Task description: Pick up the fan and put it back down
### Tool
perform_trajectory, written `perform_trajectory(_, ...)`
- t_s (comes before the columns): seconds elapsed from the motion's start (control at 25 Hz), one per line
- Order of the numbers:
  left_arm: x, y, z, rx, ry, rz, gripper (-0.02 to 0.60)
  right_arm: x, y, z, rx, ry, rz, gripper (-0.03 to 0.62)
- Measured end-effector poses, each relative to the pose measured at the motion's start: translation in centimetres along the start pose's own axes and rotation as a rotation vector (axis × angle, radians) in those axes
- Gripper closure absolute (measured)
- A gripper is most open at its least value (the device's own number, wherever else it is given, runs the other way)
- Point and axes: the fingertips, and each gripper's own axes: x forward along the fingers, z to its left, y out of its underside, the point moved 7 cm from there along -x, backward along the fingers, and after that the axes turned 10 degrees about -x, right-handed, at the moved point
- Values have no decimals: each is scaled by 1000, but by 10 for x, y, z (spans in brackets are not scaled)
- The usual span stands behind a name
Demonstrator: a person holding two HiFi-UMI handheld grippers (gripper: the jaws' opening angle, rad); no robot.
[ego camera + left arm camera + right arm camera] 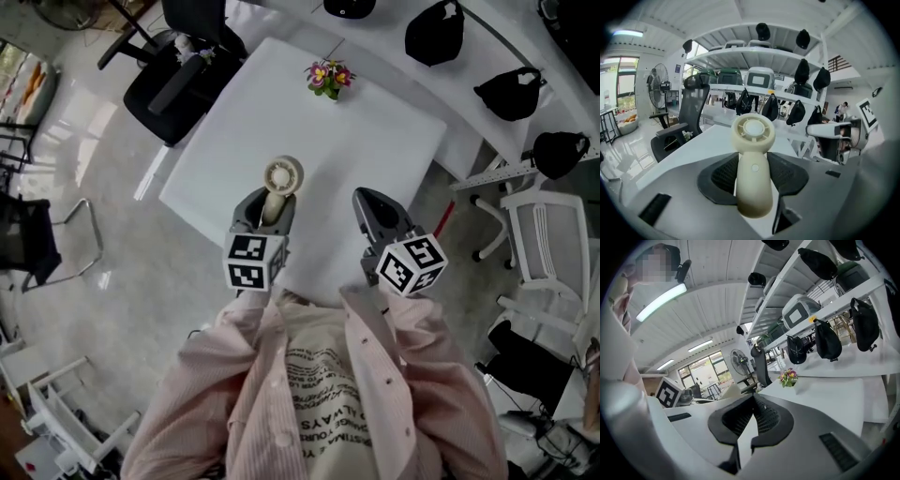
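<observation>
Left gripper [266, 201], tilted downward above the table [375, 141], clamps the fan [282, 175]; right gripper [370, 202], nearly level, closed, empty.

A white square tabletop [375, 150] stands on a pale glossy floor [112, 159], with a small pot of pink and yellow flowers [329, 77] near its far edge. A black office chair [173, 80] sits just beside the far left corner of the tabletop, and a white mesh chair [548, 239] stands well apart on the right. Beyond the tabletop runs a white shelf [384, 33] carrying several black bags [435, 33] set apart from one another in a row.
</observation>
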Motion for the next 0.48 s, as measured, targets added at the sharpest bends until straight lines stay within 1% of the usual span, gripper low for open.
perform_trajectory(0.12, -15, -9, -3, -7, -4, -50, 399, -4, -12, -1, -31, -5, -25, 595)
perform_trajectory(0.28, -36, -15, -8, 7, -4, -87, 399, -11, -24, 4, -66, -13, -45, 595)
perform_trajectory(0.48, -59, -24, -10, -3, -10, -148, 399, -19, -33, 7, -88, -19, -68, 595)
